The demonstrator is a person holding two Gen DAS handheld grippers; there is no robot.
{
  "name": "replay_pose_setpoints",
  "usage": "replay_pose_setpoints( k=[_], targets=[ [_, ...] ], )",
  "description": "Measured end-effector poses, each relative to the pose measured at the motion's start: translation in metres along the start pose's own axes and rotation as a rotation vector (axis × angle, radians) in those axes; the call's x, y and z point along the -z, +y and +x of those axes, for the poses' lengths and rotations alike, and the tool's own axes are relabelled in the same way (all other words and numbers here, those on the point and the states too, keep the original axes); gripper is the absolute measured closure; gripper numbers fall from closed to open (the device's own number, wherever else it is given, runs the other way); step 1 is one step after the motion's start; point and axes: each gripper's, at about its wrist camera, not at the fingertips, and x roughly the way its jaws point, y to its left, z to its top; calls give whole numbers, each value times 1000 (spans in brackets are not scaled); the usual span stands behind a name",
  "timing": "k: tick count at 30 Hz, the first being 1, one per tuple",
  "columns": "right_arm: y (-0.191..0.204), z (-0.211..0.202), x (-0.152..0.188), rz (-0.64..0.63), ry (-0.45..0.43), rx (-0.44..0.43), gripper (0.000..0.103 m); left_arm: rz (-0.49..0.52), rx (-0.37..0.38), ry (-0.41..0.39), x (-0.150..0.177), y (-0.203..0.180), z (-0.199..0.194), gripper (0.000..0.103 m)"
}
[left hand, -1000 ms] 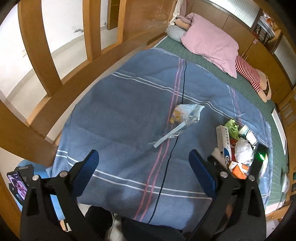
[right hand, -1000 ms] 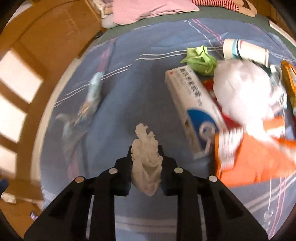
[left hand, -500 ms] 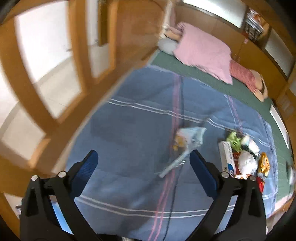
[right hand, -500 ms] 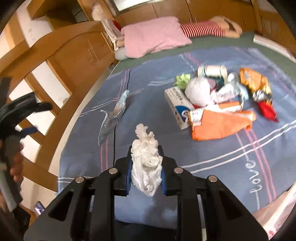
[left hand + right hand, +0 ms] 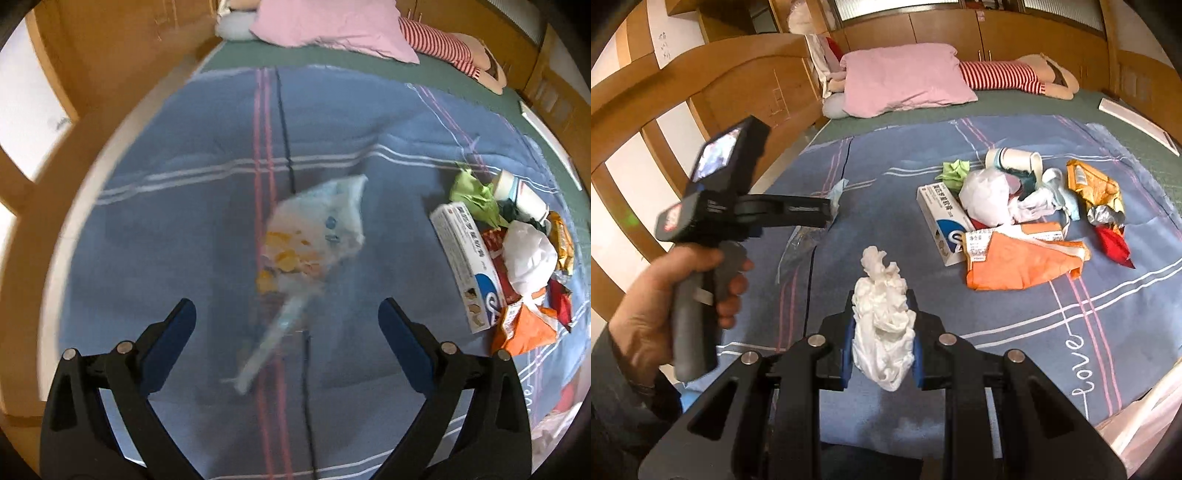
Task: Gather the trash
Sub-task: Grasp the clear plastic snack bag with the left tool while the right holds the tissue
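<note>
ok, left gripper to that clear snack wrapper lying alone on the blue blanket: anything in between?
Nothing visible. The left gripper is open, with the clear plastic snack wrapper lying flat ahead of it on the blue striped blanket. Only a thin dark line on the blanket runs beside the wrapper; the trash pile sits well to the right.

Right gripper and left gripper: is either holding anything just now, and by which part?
The right gripper pinches a crumpled white tissue around its lower half. The left gripper holds nothing; its jaws are wide open above the clear plastic wrapper.

Blue striped blanket; pink pillow; orange wrapper.
</note>
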Motion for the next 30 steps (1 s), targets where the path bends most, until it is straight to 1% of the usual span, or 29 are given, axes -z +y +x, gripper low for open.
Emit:
replay_pose_setpoints(
  k=[1, 2, 3, 4, 5, 6, 8, 10, 13, 15, 17, 23, 27, 30],
  targets=[
    [0, 1, 0, -3, 3, -5, 78, 3, 27, 14, 1, -2, 5, 19],
    [1, 1, 0, -5, 4, -6, 78, 4, 33, 31, 2, -2, 9, 32],
    [1, 1, 0, -6, 4, -7, 78, 0, 45, 56, 2, -3, 13, 38],
    [1, 2, 0, -6, 3, -8, 78, -17, 66, 84, 3, -1, 19, 48],
    [0, 2, 0, -7, 4, -8, 78, -41, 78, 109, 5, 2, 23, 60],
    [1, 2, 1, -7, 5, -8, 78, -58, 77, 130, 7, 4, 26, 68],
    [1, 3, 0, -7, 6, -6, 78, -71, 61, 138, 9, 7, 25, 72],
    [3, 2, 0, -16, 3, -4, 78, -65, 48, 118, 10, 7, 16, 78],
    [5, 2, 1, -22, 2, -2, 78, -64, 34, 49, 9, 4, -10, 79],
    [5, 2, 0, -19, 2, 1, 78, -86, 49, -7, 9, 3, -32, 79],
    [4, 2, 1, -16, 2, 4, 78, -112, 67, -40, 12, 2, -47, 79],
    [5, 0, 1, -18, -9, 20, 78, -113, 36, -95, 18, -3, -80, 80],
    [7, -1, 1, -21, -15, 28, 78, -121, 19, -124, 22, 0, -93, 80],
    [7, -1, 1, -22, -14, 31, 78, -135, 16, -130, 25, 6, -96, 80]
  ],
)
